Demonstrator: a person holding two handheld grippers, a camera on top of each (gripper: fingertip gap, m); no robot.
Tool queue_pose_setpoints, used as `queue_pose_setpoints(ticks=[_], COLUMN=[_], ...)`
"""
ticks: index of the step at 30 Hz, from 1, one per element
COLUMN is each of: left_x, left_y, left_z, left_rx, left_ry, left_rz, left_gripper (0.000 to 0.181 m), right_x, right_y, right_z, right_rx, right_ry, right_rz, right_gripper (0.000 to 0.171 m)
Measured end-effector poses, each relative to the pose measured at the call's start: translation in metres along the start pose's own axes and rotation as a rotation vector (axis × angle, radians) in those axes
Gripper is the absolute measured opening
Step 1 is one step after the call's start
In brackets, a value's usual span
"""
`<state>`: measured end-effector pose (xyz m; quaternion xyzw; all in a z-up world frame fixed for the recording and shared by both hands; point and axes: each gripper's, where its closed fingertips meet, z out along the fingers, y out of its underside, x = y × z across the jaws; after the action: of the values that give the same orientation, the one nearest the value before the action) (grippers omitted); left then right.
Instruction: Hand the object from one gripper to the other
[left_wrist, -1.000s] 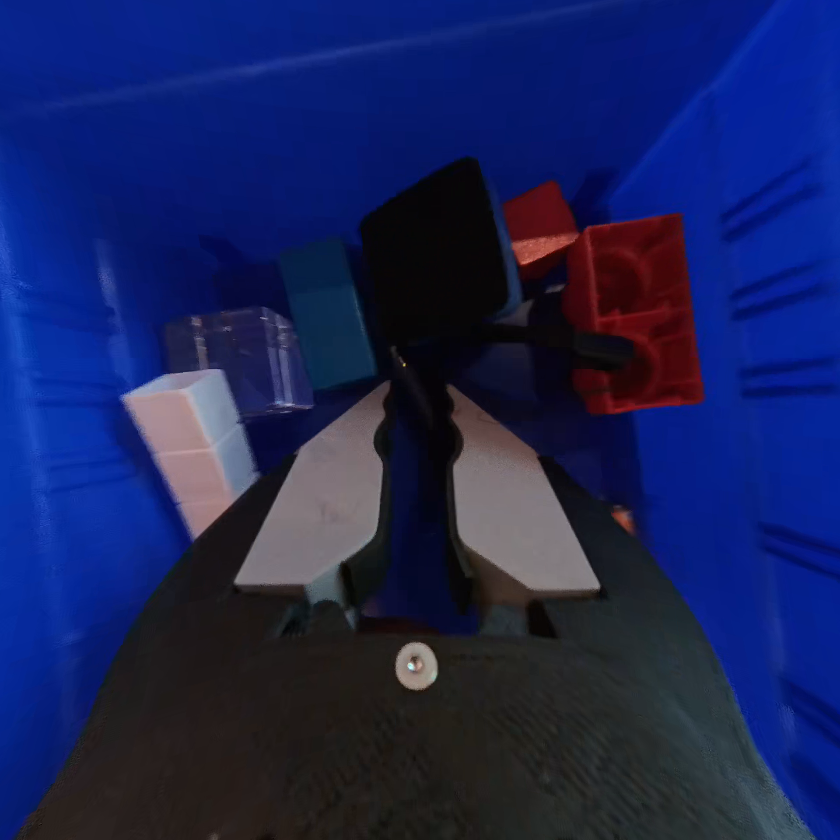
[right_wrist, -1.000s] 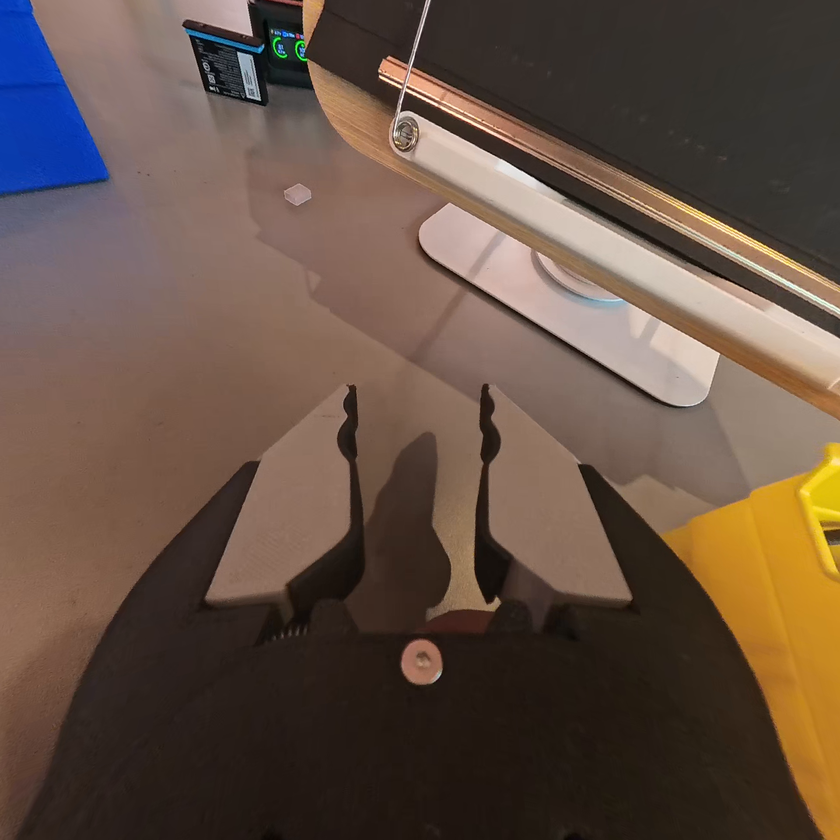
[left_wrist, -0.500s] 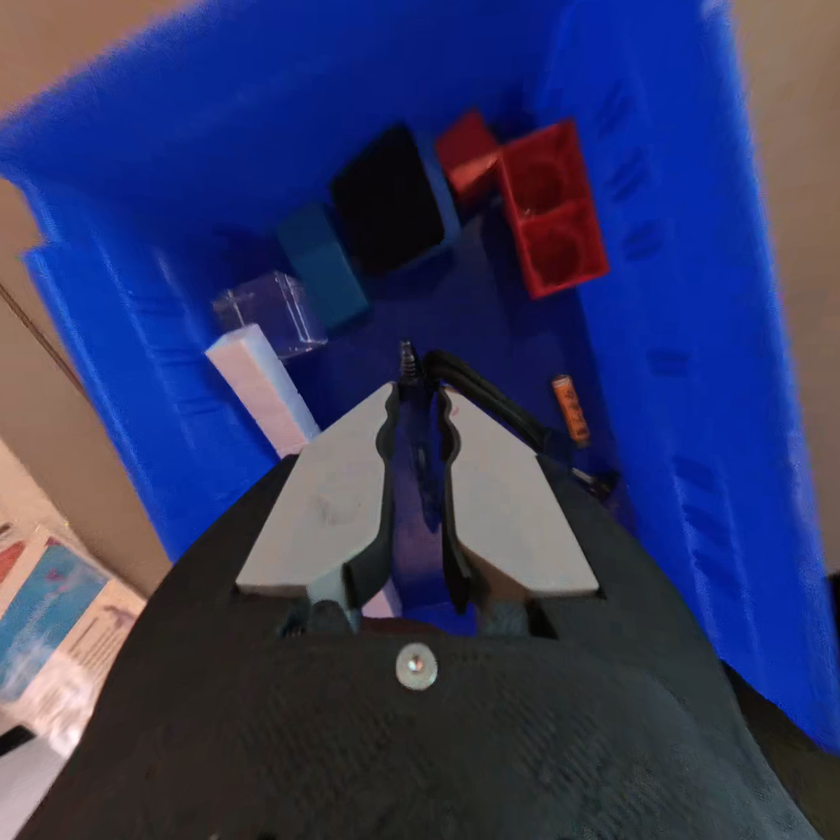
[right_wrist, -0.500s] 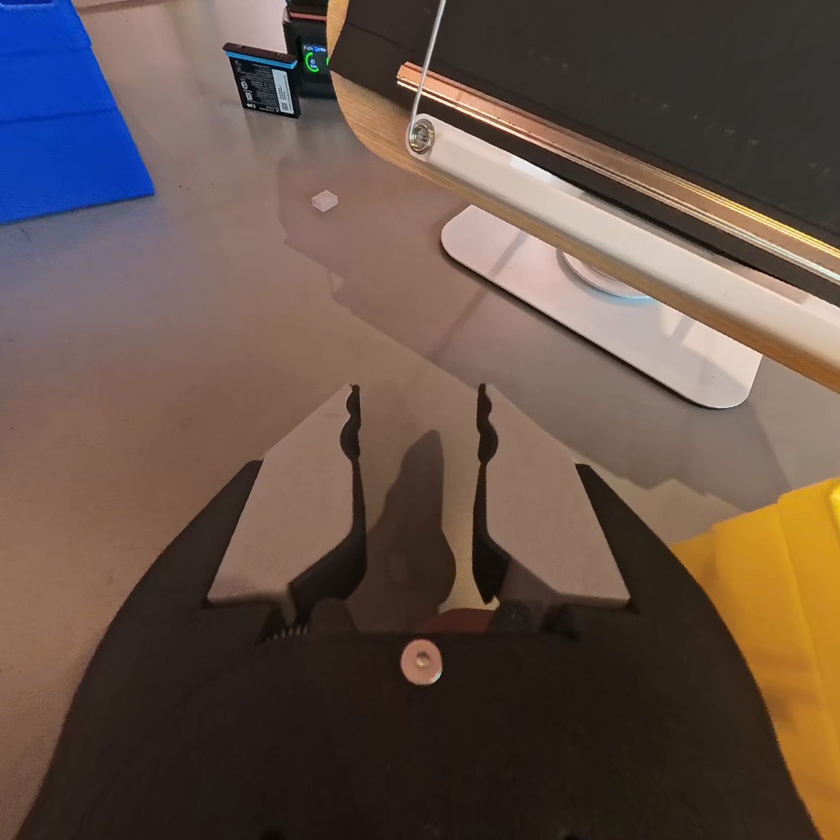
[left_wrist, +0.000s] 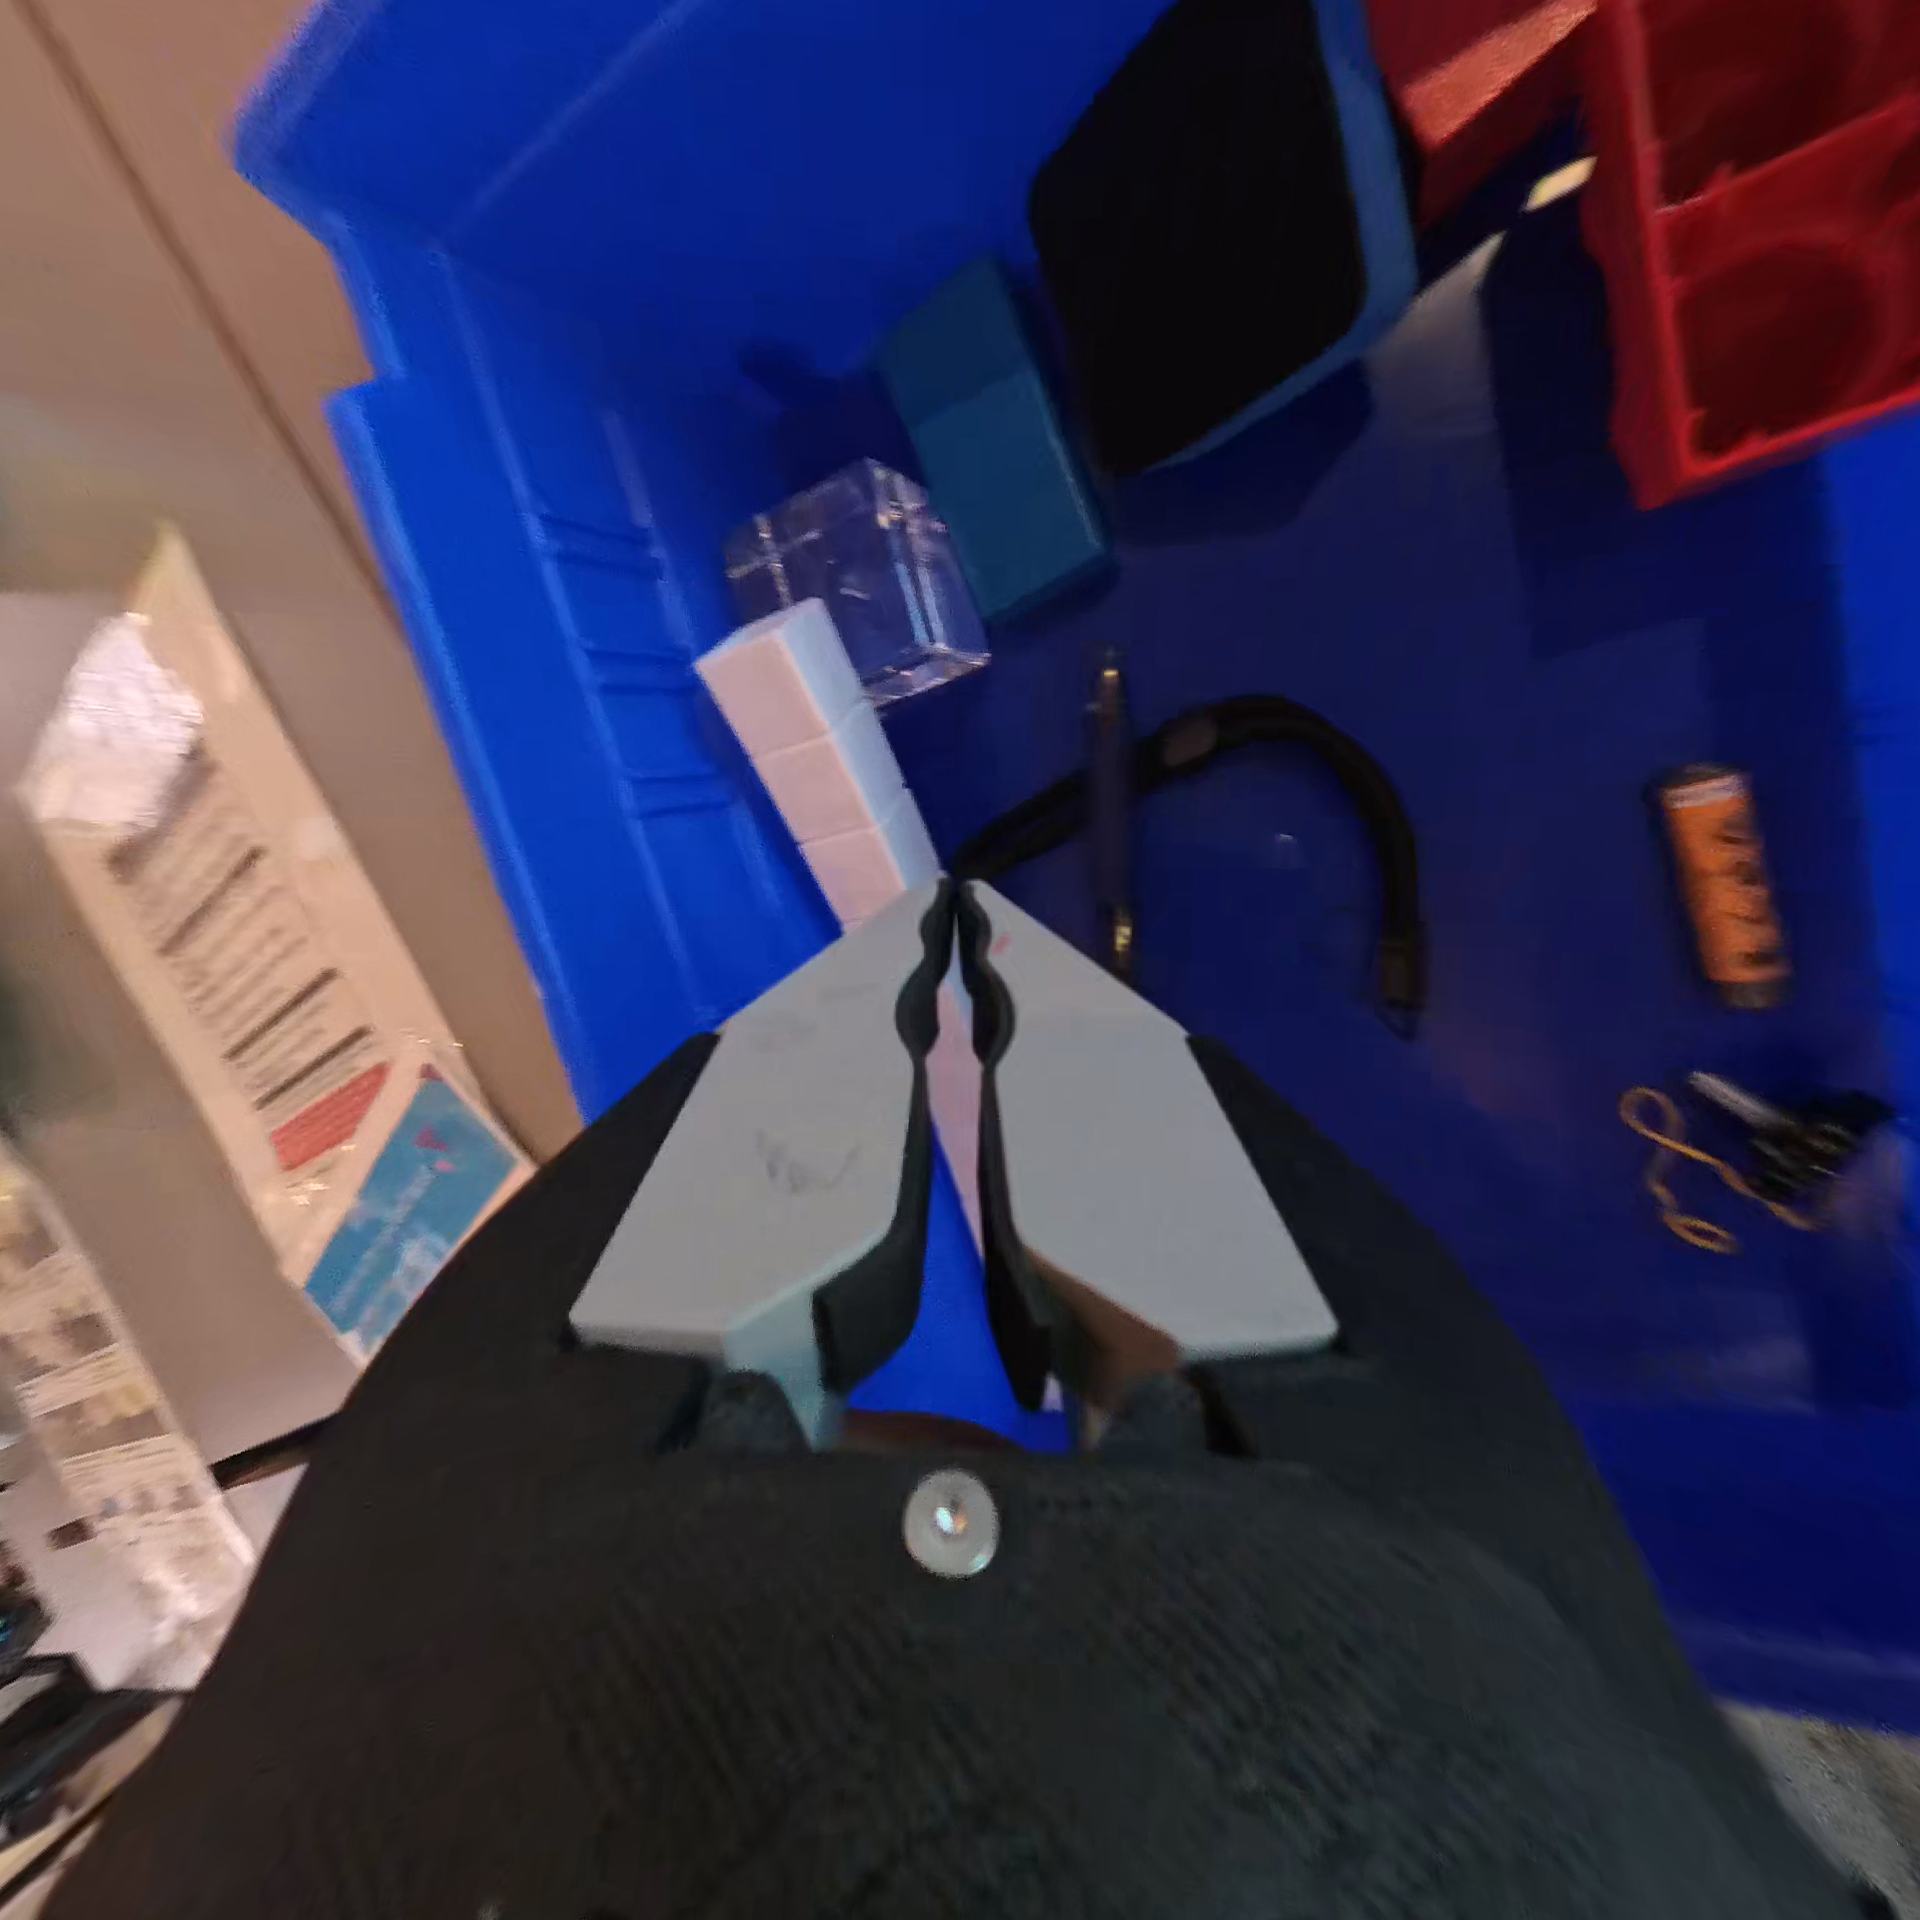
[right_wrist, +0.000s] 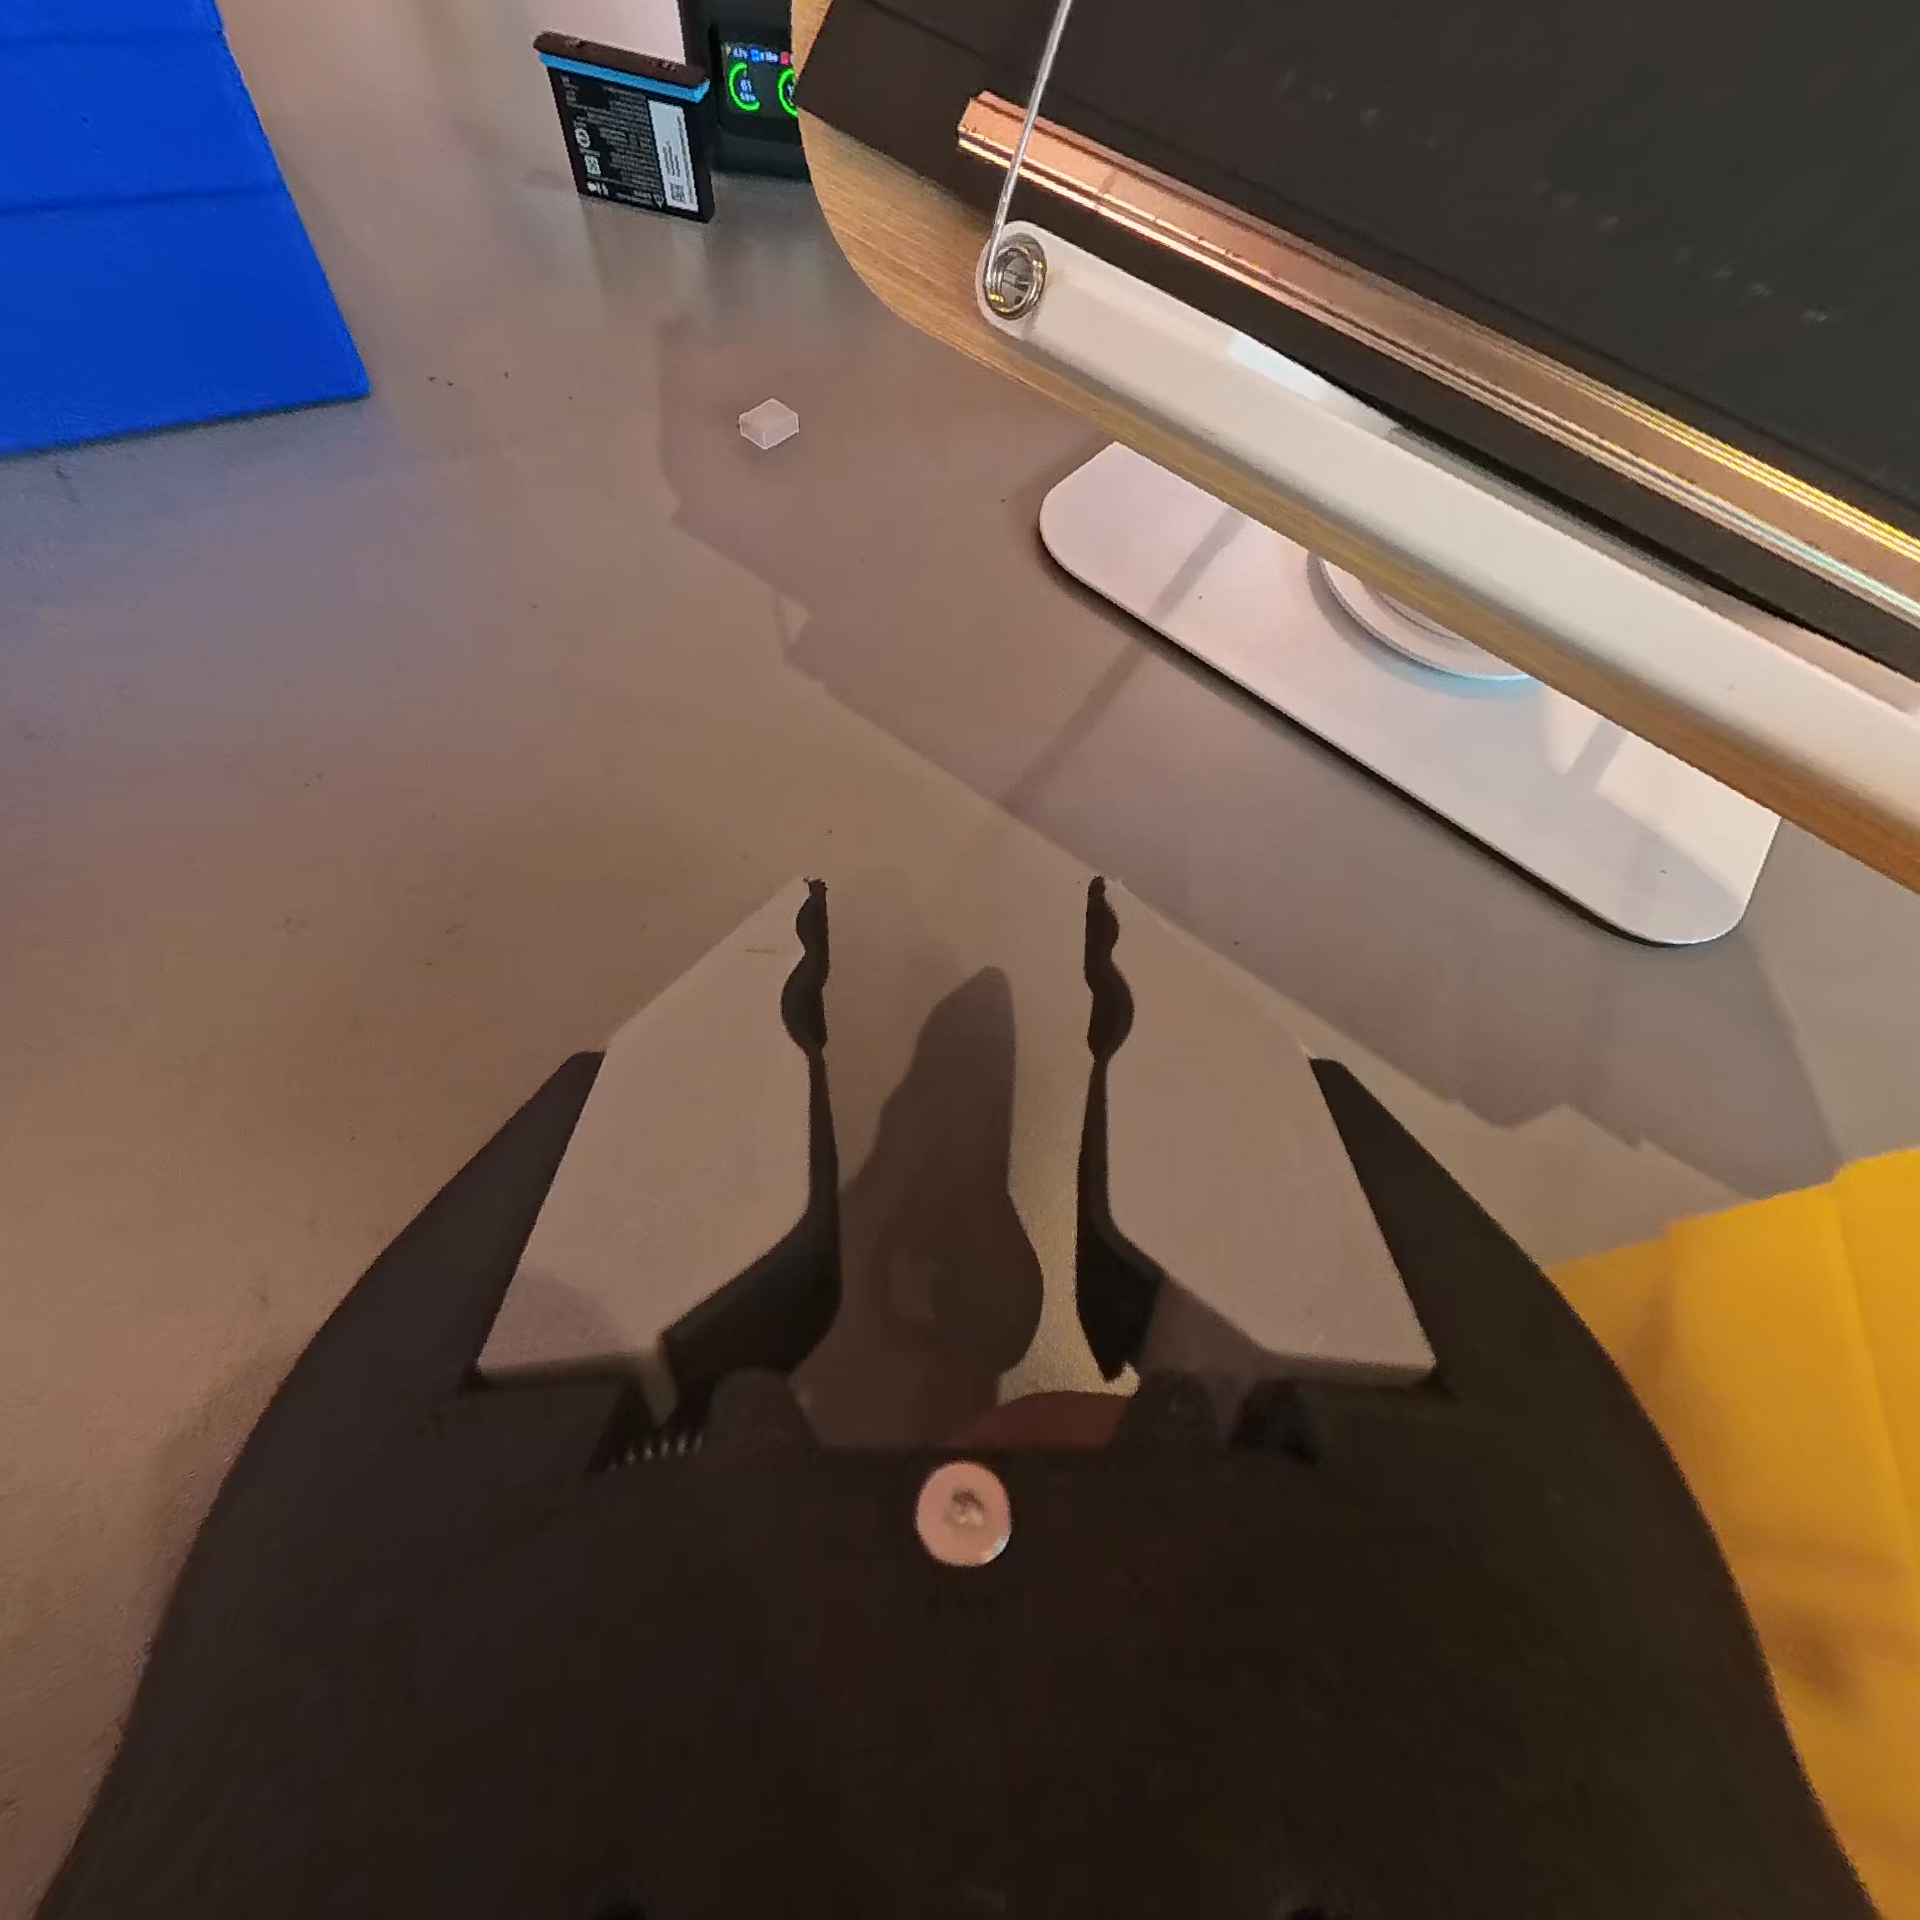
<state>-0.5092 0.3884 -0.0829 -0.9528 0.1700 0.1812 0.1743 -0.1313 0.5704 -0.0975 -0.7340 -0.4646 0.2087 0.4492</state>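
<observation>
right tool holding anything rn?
No: in the right wrist view the right tool is open, with only bare grey table showing between its fingers.

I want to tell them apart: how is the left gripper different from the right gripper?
The left gripper is shut, pinching a black cable; the right gripper is open and empty. The left is over a blue bin; the right is over a grey table. Both have grey fingers.
</observation>
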Motion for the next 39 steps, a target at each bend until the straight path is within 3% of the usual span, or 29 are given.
queue_pose_setpoints(ticks=[2, 4, 8, 14, 18, 21, 25, 27, 30, 34, 37, 39], left_x=[0.005, 0.023, 0.036, 0.045, 0.032, 0.015, -0.012, 0.014, 0.100, 0.207, 0.238, 0.232], left_y=[-0.001, 0.004, 0.012, 0.027, 0.026, -0.012, -0.086, -0.135, -0.201, -0.261, -0.290, -0.306], left_z=[0.004, 0.009, 0.014, 0.024, 0.027, -0.005, -0.083, -0.127, -0.167, -0.143, -0.098, -0.080], left_rx=[0.027, 0.015, 0.006, -0.034, -0.054, 0.092, 0.378, 0.589, 0.837, 0.963, 0.956, 0.974], left_ry=[0.014, 0.103, 0.161, 0.256, 0.157, 0.076, -0.131, -0.050, 0.154, 0.212, 0.203, 0.177], left_rz=[0.011, 0.001, -0.024, -0.079, -0.016, -0.025, -0.007, -0.039, 0.009, 0.131, 0.150, 0.125], left_gripper=[0.001, 0.023, 0.030, 0.016, 0.008, 0.008, 0.008, 0.007, 0.008, 0.008, 0.008, 0.008], right_x=[0.000, 0.001, 0.001, -0.001, -0.003, -0.003, -0.004, -0.005, -0.004, -0.001, -0.006, -0.013], right_y=[0.000, 0.000, 0.000, 0.000, 0.000, 0.000, 0.001, 0.002, 0.001, -0.003, -0.017, -0.029], right_z=[0.000, 0.000, 0.000, 0.000, 0.000, 0.000, 0.001, 0.001, 0.001, -0.003, -0.011, -0.019], right_rx=[0.000, 0.001, 0.004, -0.004, -0.004, -0.003, -0.012, -0.014, -0.012, 0.028, 0.132, 0.223], right_ry=[0.001, 0.002, 0.002, -0.002, -0.006, -0.008, -0.014, -0.014, -0.009, -0.018, -0.109, -0.213], right_rz=[0.001, 0.004, 0.007, -0.005, -0.013, -0.017, -0.020, -0.024, -0.026, 0.019, 0.073, 0.104], right_gripper=[0.046, 0.046, 0.045, 0.044, 0.043, 0.043, 0.043, 0.042, 0.043, 0.046, 0.049, 0.049])
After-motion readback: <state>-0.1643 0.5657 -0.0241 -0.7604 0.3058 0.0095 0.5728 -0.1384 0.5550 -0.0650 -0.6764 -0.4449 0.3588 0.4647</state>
